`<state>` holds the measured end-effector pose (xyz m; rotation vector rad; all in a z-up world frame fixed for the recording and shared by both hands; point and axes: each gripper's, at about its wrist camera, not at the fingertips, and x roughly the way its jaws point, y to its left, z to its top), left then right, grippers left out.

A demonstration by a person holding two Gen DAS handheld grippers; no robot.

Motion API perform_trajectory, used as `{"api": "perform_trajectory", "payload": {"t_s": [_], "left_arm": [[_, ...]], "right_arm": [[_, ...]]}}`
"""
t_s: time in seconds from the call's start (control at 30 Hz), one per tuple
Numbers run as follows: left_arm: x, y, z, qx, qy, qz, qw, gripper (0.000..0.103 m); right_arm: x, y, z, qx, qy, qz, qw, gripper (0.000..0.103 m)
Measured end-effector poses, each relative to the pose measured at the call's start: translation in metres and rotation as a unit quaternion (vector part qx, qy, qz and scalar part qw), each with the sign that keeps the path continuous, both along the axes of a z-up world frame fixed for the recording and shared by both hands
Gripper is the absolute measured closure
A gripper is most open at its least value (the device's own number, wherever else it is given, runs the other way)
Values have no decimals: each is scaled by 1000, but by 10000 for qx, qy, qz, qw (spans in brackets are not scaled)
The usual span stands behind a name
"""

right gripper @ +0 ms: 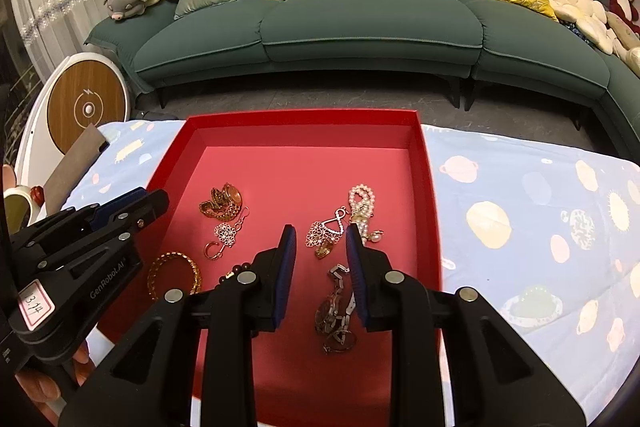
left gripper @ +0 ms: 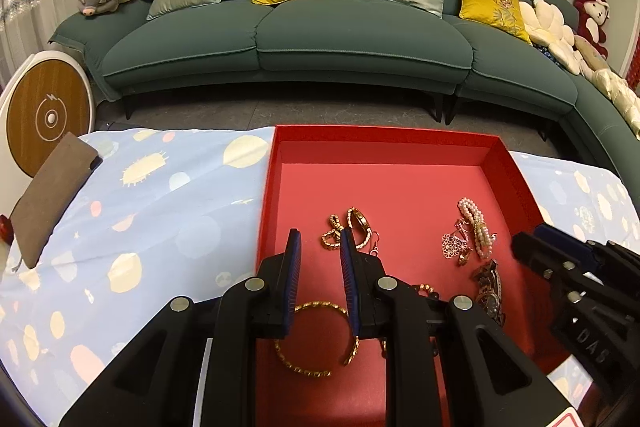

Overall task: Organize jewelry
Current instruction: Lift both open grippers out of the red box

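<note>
A red tray [left gripper: 508, 163] [right gripper: 424, 163] lies on the blue patterned cloth and holds jewelry. My left gripper [left gripper: 320, 239] is open and empty above a gold bangle [left gripper: 316, 339] [right gripper: 174, 275], near a gold watch [left gripper: 356, 231] [right gripper: 224, 201]. My right gripper [right gripper: 320, 233] is open and empty above a silver watch [right gripper: 336, 311] [left gripper: 490, 287], close to a flower earring [right gripper: 320, 233] and a pearl bracelet [right gripper: 362, 201] [left gripper: 476, 223]. Each gripper shows at the edge of the other's view: the right gripper [left gripper: 532, 243], the left gripper [right gripper: 152, 203].
A green sofa [left gripper: 320, 39] with cushions stands beyond the table. A brown pouch [left gripper: 52, 195] lies on the cloth [left gripper: 160, 211] at the left edge. A round white and wood device [left gripper: 48, 111] stands left of the table. Bare cloth [right gripper: 520, 227] lies right of the tray.
</note>
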<state>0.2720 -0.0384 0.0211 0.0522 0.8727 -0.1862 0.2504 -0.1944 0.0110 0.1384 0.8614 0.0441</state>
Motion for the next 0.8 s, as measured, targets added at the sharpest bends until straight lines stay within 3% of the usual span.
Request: {"api": "perform_trajectory", "payload": {"t_s": [0.07, 0.17, 0.3, 0.47, 0.57, 0.8], "left_arm": [[-7, 6, 9, -18, -52, 10, 10000, 85], [-22, 19, 24, -66, -174, 47, 9998, 85], [-48, 34, 39, -98, -283, 132, 9995, 82], [-77, 37, 49, 62, -452, 175, 9988, 81], [-90, 36, 52, 86, -529, 184, 9984, 81], [-107, 26, 46, 97, -456, 121, 9988, 79]], "right_arm": [[-9, -4, 11, -3, -73, -43, 10000, 78], [-27, -9, 30, 95, -196, -86, 9997, 69], [-57, -10, 42, -20, -264, -86, 9996, 68], [-85, -10, 45, 86, -231, -100, 9996, 68], [-96, -1, 47, -128, -288, -77, 9995, 68], [-111, 7, 44, -21, -308, -127, 9994, 62]]}}
